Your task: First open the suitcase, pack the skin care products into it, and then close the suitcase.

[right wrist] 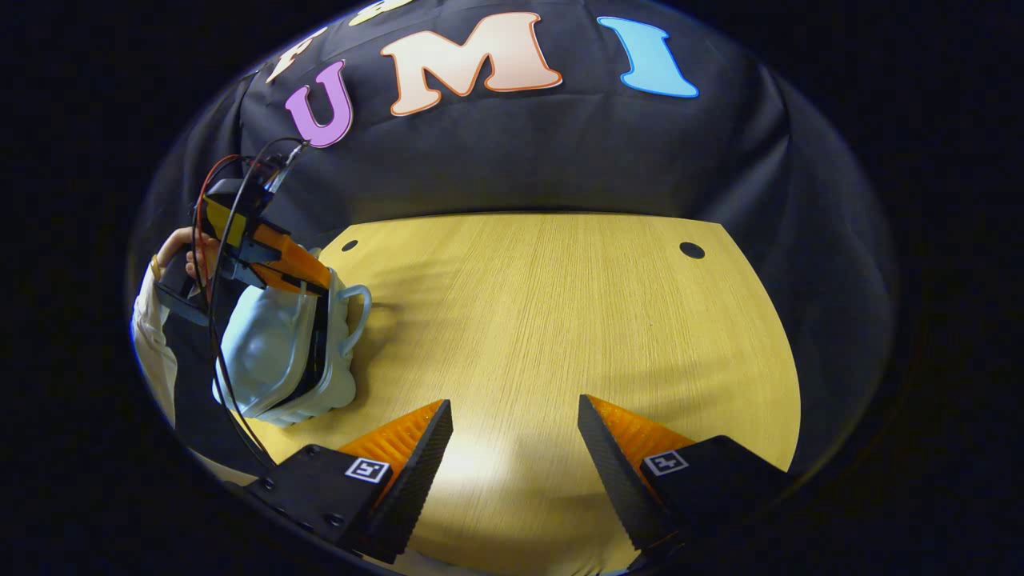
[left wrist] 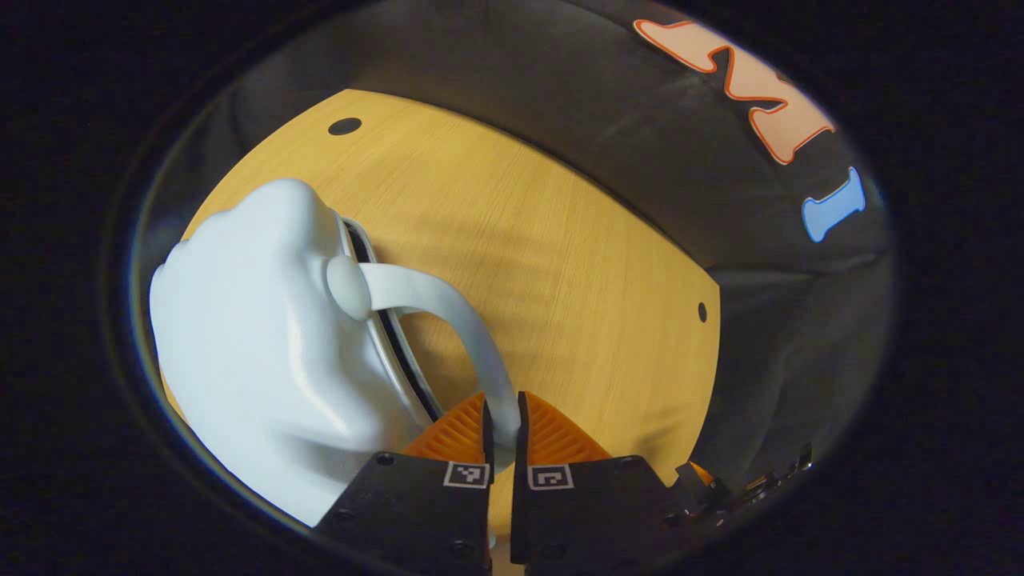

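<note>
A small pale blue suitcase (left wrist: 256, 352) with a bumpy shell stands on the wooden table (left wrist: 560, 264), a dark seam running between its two halves. Its curved handle (left wrist: 432, 292) runs down between the fingers of my left gripper (left wrist: 504, 420), which is shut on it. In the right gripper view the suitcase (right wrist: 268, 352) stands at the table's left edge, with the left gripper (right wrist: 308, 280) on its handle side. My right gripper (right wrist: 516, 432) hangs open over the table's near middle, well to the right of the suitcase, with nothing between its fingers.
A hand (right wrist: 172, 252) and pale sleeve (right wrist: 152, 344) hold the left gripper. The table (right wrist: 560, 320) has round dark holes (right wrist: 692, 250) near its far corners. Black cloth walls stand close behind and to the right.
</note>
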`<move>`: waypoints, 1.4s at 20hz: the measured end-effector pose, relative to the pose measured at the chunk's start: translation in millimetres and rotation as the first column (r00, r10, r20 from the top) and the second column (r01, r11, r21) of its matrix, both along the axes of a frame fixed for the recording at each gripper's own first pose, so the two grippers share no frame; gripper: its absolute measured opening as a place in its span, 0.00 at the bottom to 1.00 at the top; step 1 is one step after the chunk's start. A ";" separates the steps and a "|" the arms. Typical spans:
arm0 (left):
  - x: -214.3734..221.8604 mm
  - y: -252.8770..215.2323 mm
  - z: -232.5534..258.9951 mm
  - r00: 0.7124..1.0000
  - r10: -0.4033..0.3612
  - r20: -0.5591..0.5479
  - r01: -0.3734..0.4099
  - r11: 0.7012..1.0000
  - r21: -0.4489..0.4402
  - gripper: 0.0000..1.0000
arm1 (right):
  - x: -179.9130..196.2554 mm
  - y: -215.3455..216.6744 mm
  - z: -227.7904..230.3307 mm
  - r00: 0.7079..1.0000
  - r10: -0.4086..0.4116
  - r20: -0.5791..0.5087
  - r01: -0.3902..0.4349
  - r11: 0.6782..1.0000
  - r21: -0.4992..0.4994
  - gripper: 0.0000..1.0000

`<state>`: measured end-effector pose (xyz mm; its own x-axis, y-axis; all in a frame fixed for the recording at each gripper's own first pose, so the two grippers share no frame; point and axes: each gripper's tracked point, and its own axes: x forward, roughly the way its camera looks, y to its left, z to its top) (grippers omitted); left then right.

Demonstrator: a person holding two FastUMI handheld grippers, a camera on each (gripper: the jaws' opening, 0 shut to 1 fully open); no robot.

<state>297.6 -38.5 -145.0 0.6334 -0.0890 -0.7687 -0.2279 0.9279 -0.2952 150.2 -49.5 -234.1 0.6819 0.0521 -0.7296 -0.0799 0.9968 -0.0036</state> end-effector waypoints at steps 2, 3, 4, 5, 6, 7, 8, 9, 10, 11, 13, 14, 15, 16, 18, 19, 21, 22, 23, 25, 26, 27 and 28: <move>4.2 0.7 -12.6 0.999 0.007 -0.044 -0.006 1.000 0.026 0.04 | -0.1 -0.2 -1.7 1.000 0.001 -0.005 -0.001 1.000 0.005 0.95; 6.9 0.7 -17.2 0.998 0.009 -0.060 -0.006 0.999 0.044 0.04 | 0.6 -1.9 -1.9 1.000 0.001 -0.006 -0.001 1.000 0.003 0.95; 11.4 0.4 -19.2 0.998 0.010 -0.068 -0.005 0.998 0.069 0.04 | -0.3 -4.1 -1.5 1.000 0.001 -0.003 -0.001 1.000 0.001 0.95; 12.9 -3.3 -20.5 0.997 0.013 -0.075 -0.007 0.996 0.086 0.05 | -0.4 -6.3 0.4 1.000 -0.001 0.000 0.001 1.000 0.006 0.99; 13.9 -5.8 -21.3 0.997 0.018 -0.081 -0.010 0.995 0.096 0.05 | -2.1 -7.7 0.6 1.000 -0.004 0.002 0.004 1.000 0.013 0.99; 13.0 -5.5 -22.0 0.996 0.022 -0.086 -0.012 0.994 0.108 0.06 | -2.9 -9.1 1.7 1.000 -0.005 0.003 0.005 1.000 0.019 0.95; 12.7 -5.7 -23.6 0.996 0.025 -0.090 -0.014 0.993 0.118 0.07 | -4.4 -12.7 1.2 1.000 -0.007 0.002 0.007 1.000 0.020 0.99; 12.5 -6.2 -23.6 0.996 0.034 -0.088 -0.022 0.992 0.127 0.12 | -5.0 -16.3 1.7 1.000 -0.007 0.003 0.007 1.000 0.021 0.99; 8.7 -5.1 -22.1 0.996 0.043 -0.084 -0.031 0.990 0.138 0.16 | -6.3 -21.2 3.4 1.000 -0.009 0.007 0.009 1.000 0.022 0.95; 0.7 -8.4 -16.3 0.996 0.046 -0.079 -0.034 0.989 0.144 0.19 | -8.1 -25.1 5.6 1.000 -0.010 0.010 0.010 1.000 0.027 0.99; -7.6 -10.2 -7.7 0.997 0.040 -0.060 -0.029 0.983 0.182 0.34 | -10.4 -33.1 9.0 1.000 -0.013 0.022 0.012 0.999 0.038 0.95; -11.1 -11.0 -6.8 0.998 0.038 -0.054 -0.026 0.977 0.211 0.34 | -11.8 -35.8 11.9 1.000 -0.013 0.027 0.012 0.999 0.043 0.95; -14.2 -12.1 -7.3 0.999 0.032 -0.044 -0.020 0.970 0.241 0.44 | -12.5 -38.2 14.4 0.999 -0.010 0.034 0.009 0.999 0.050 0.95; -19.6 -15.9 -4.9 0.999 0.025 -0.032 -0.016 0.963 0.267 0.53 | -13.9 -40.3 16.0 0.999 -0.006 0.038 0.004 0.998 0.055 0.99; -34.4 -28.1 -1.6 1.000 0.012 -0.023 -0.004 0.952 0.306 0.71 | -17.7 -43.0 21.5 0.999 0.007 0.046 -0.010 0.998 0.065 0.95; -40.7 -33.8 0.4 1.000 0.000 -0.015 0.005 0.944 0.329 0.76 | -18.9 -43.0 25.3 0.998 0.015 0.055 -0.018 0.997 0.069 0.95; -55.7 -42.5 4.0 1.000 -0.023 0.002 0.021 0.924 0.382 0.83 | -22.1 -45.2 32.0 0.997 0.020 0.073 -0.025 0.997 0.066 0.95; -64.8 -46.8 6.7 0.999 -0.033 0.009 0.027 0.913 0.406 0.86 | -25.6 -46.7 34.6 0.997 0.017 0.079 -0.022 0.998 0.061 0.95; -74.3 -49.9 8.4 0.999 -0.049 0.013 0.039 0.904 0.426 0.88 | -28.4 -46.7 37.2 0.996 0.009 0.085 -0.014 0.998 0.058 0.94; -92.7 -55.1 12.3 0.997 -0.069 0.034 0.047 0.889 0.456 0.88 | -33.7 -39.9 47.2 0.994 -0.012 0.106 0.004 0.997 0.075 0.94; -101.7 -55.5 12.5 0.996 -0.080 0.045 0.049 0.881 0.470 0.88 | -36.7 -35.0 51.8 0.993 -0.026 0.117 0.015 0.996 0.087 0.99; -112.1 -53.8 12.9 0.995 -0.083 0.055 0.046 0.873 0.485 0.88 | -37.8 -32.1 54.7 0.991 -0.042 0.128 0.030 0.995 0.091 0.99; -121.4 -51.2 11.3 0.995 -0.090 0.052 0.052 0.864 0.501 0.87 | -40.9 -31.9 56.4 0.989 -0.061 0.135 0.050 0.995 0.084 0.95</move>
<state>176.1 -89.7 -133.7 0.6945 0.2468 -0.6758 -0.1517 0.9684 0.1978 109.4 -81.4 -177.7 0.7789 0.0660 -0.6236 -0.0285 0.9971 0.0698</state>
